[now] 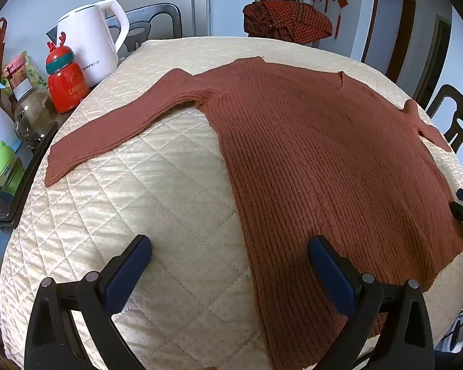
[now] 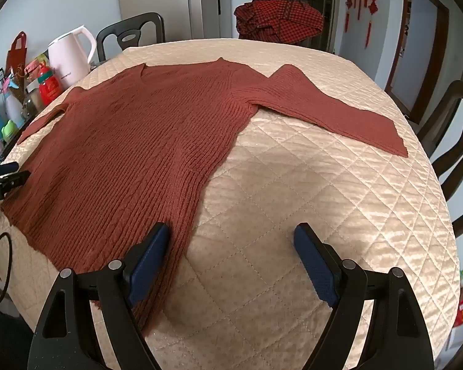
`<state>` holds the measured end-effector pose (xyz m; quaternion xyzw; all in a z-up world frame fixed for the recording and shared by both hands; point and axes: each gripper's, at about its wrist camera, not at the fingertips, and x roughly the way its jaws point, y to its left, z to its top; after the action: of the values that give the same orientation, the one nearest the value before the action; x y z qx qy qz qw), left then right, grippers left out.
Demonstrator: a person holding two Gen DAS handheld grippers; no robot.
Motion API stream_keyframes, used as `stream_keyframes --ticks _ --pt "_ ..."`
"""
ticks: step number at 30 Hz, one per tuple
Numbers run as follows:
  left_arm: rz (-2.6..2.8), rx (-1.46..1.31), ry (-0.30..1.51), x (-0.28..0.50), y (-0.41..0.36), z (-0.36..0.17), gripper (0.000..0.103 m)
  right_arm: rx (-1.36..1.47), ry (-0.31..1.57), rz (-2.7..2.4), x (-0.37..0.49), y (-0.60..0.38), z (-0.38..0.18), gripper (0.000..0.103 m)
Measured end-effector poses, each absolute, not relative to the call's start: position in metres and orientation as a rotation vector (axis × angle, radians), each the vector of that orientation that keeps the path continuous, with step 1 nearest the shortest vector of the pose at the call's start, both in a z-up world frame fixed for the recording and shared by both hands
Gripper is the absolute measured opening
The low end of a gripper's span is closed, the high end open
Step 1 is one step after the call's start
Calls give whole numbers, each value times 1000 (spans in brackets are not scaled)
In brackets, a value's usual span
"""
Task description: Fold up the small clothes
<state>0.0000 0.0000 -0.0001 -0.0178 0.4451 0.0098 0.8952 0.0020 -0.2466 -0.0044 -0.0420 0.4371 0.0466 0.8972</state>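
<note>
Both tools, left [image 1: 228, 256] and right [image 2: 231, 243], gape above flat sweater [image 1: 324, 160]

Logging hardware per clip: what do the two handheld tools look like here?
Both match: the left tool and right tool have black, flared plastic arms with round silver pivot pins and flat dark-blue textured pads. In the right wrist view, the left one's body at the frame edge carries small white lettering, too cut off to read. A black cable loops below it. No sleeves visible.
</note>
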Motion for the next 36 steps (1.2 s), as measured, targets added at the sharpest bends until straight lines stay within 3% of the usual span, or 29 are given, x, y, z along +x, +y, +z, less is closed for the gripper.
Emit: stream_keyframes --ticks 36 --pt "12 -35 920 -2 -1 0 103 -88 908 96 2 -247 -4 83"
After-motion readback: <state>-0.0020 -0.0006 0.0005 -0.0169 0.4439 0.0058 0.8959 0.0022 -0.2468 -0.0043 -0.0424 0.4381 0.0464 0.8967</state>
